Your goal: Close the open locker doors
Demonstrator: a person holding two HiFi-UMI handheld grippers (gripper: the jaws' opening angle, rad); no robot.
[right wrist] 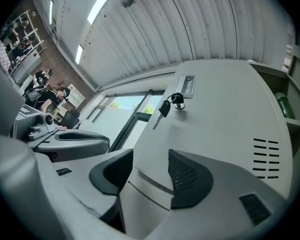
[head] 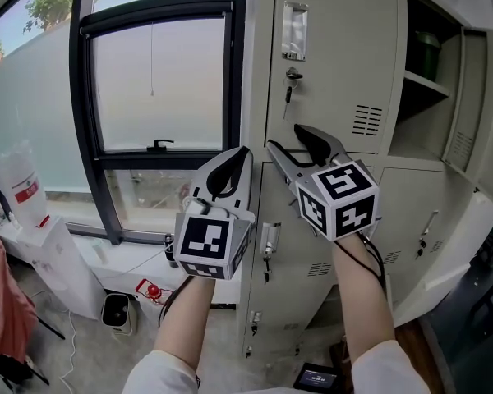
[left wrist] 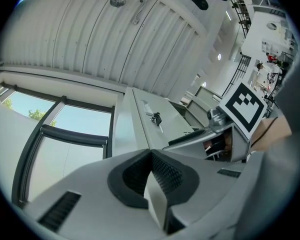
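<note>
**Auditor:** Head view?
**Inspector:** Left gripper closed and empty. Right gripper half spread and empty. The open locker door stands at two o'clock from it, long axis upright. The right hand is nearer.
**Auditor:** Left gripper view?
**Inspector:** Left gripper pads meet, nothing between them.
**Auditor:** Right gripper view?
**Inspector:** Right gripper jaws apart on nothing. The open compartment lies at three o'clock.

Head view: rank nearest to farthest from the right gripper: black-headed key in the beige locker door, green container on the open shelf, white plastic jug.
1. Black-headed key, just above the right gripper.
2. Green container, upper right, inside the open locker.
3. White plastic jug, far left, low.
</note>
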